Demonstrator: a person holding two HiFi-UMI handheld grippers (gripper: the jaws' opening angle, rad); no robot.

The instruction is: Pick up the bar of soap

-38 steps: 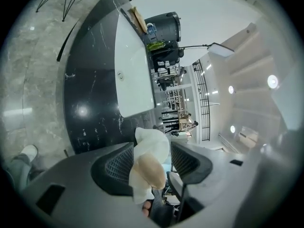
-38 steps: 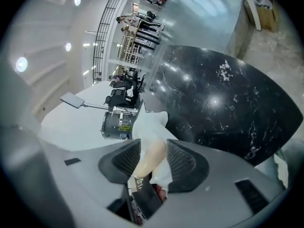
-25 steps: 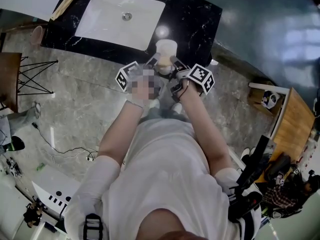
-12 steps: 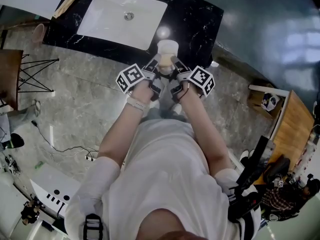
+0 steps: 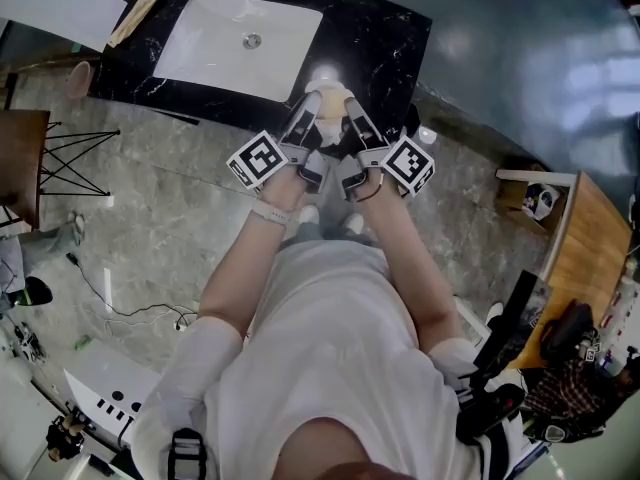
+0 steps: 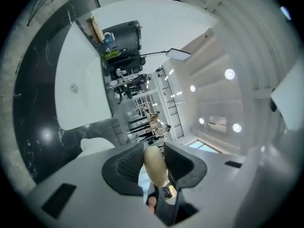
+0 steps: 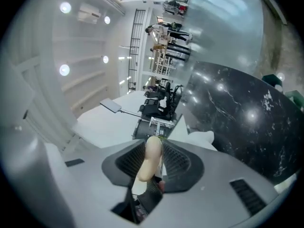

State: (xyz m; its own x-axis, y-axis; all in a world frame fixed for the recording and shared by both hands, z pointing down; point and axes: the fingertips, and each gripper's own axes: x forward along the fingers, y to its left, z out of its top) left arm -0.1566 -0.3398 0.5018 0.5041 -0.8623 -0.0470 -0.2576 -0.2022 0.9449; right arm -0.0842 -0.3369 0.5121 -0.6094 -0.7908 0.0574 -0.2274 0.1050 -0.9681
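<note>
The cream bar of soap (image 6: 156,164) is pinched edge-on between the ribbed pads of the left gripper (image 6: 154,155). The right gripper (image 7: 152,156) clamps the same bar. Both pairs of jaws have just been closing and now press on the soap. In the head view the two grippers meet at upper centre, over the front edge of the black marble counter (image 5: 385,43), right of the white sink (image 5: 240,33). The white soap dish (image 6: 97,144) sits on the counter, apart from the soap.
</note>
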